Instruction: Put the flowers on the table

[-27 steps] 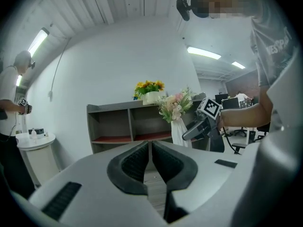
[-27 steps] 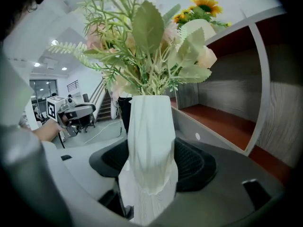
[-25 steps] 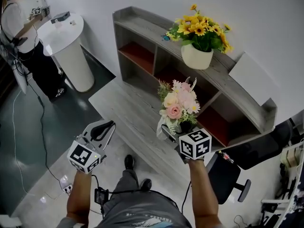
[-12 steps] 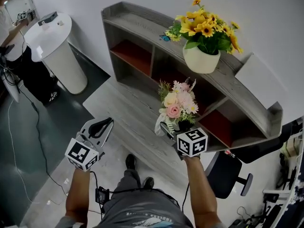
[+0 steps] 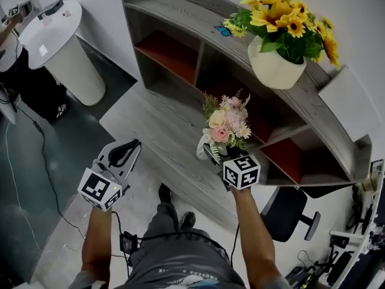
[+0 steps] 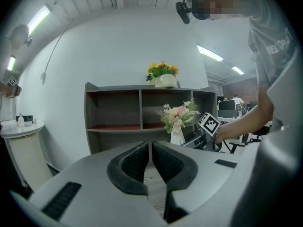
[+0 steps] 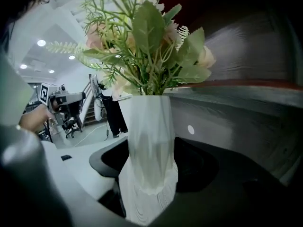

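Observation:
A bunch of pink and cream flowers [image 5: 225,122] stands upright in a white ribbed vase [image 7: 150,145]. My right gripper [image 5: 213,155] is shut on the vase low down, one jaw on each side of it [image 7: 151,167]. The vase hangs over the near part of the low grey wooden table [image 5: 150,128]; whether it touches the table I cannot tell. My left gripper [image 5: 123,152] is off to the left over the table's near edge, shut and holding nothing [image 6: 150,162]. In the left gripper view the flowers [image 6: 177,117] show in front of the shelf.
A grey shelf unit [image 5: 180,17] with red-backed compartments runs behind the table and carries a white pot of sunflowers [image 5: 280,65]. A white pedestal stand [image 5: 60,47] and a person [image 5: 15,65] are at far left. An office chair [image 5: 289,215] stands at right.
The head view has drawn closer to the shelf and table. The right gripper keeps its grip on the vase, and the left gripper stays shut in about the same place.

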A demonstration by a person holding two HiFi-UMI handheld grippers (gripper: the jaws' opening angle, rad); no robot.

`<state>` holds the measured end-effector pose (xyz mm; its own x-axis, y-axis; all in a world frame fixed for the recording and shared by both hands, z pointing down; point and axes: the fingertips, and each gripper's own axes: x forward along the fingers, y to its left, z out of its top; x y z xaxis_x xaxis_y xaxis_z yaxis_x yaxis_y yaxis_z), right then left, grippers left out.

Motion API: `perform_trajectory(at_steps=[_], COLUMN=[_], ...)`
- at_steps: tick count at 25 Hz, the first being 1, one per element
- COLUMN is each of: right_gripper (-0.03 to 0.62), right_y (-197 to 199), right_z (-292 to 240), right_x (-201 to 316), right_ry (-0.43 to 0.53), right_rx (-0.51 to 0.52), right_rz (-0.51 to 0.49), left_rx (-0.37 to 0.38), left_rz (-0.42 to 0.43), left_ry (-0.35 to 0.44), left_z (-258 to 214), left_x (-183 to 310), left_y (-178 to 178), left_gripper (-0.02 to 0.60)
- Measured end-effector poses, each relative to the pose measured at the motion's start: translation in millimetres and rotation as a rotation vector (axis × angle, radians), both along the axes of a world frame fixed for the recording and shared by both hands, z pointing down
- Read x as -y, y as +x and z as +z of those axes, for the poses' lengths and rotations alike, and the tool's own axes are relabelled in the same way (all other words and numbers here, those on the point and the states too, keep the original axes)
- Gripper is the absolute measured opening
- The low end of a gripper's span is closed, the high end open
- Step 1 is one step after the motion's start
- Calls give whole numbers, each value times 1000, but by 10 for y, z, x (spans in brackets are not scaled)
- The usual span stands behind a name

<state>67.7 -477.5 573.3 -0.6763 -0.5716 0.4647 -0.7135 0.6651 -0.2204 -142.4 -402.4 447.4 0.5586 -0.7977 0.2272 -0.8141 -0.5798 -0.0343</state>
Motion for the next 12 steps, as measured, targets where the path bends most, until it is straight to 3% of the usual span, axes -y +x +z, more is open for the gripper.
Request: perform_trajectory(at_steps=[12], right_gripper=[314], right_y=[-155], right_z=[510], right_x=[193], right_ry=[44], right_rx=[-34], right_rz=[-24], left_rx=[-15], left_rz=[-4], left_ry=[-74], left_z=[443], left_x=[152], left_y=[-113], left_gripper=[38])
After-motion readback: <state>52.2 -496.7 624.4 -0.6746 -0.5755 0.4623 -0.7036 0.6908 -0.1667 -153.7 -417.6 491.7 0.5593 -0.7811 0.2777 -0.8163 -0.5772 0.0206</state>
